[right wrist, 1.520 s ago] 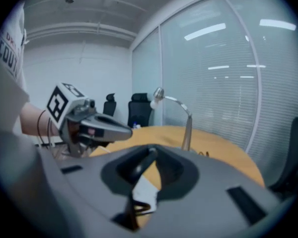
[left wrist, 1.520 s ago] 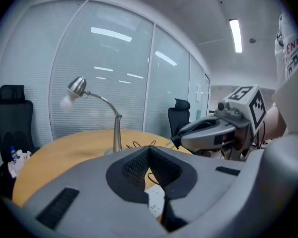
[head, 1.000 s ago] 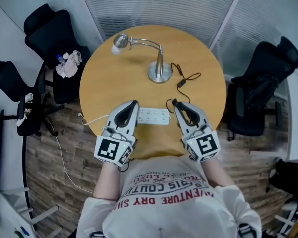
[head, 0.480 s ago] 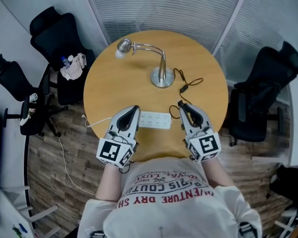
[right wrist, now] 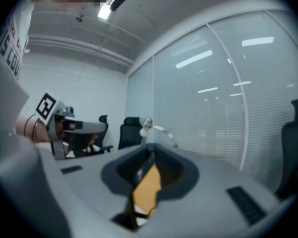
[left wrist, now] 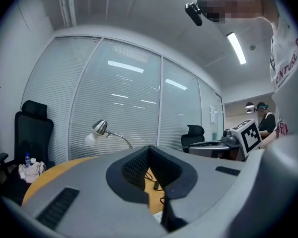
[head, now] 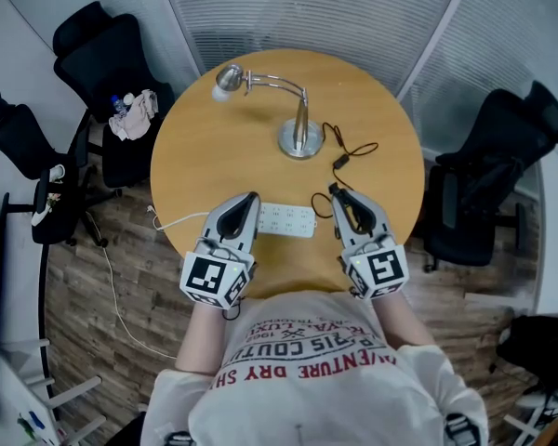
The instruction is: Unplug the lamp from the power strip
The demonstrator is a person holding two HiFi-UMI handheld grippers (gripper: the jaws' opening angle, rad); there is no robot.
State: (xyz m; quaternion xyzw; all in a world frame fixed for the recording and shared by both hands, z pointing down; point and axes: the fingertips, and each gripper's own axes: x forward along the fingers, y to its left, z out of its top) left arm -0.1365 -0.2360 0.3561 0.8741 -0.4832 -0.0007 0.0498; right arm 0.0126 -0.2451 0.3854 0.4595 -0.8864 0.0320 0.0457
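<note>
A silver gooseneck lamp (head: 299, 136) stands at the far side of the round wooden table (head: 205, 156); it also shows in the left gripper view as the lamp (left wrist: 100, 129). Its black cord (head: 352, 147) runs past an inline switch and loops to the right end of the white power strip (head: 286, 218). The strip lies near the table's front edge. My left gripper (head: 250, 197) sits at the strip's left end. My right gripper (head: 334, 191) hovers by the cord loop at the right end. On both, the jaws stand slightly apart with nothing between them.
The strip's white cable (head: 167, 223) leaves the table's left edge and trails onto the wooden floor. Black office chairs stand at the left (head: 102, 54) and right (head: 488, 170); one left chair holds cloth and a bottle (head: 130, 114). A blind-covered glass wall lies behind.
The head view has shifted a little. Both grippers stay beside the power strip with their jaws as before.
</note>
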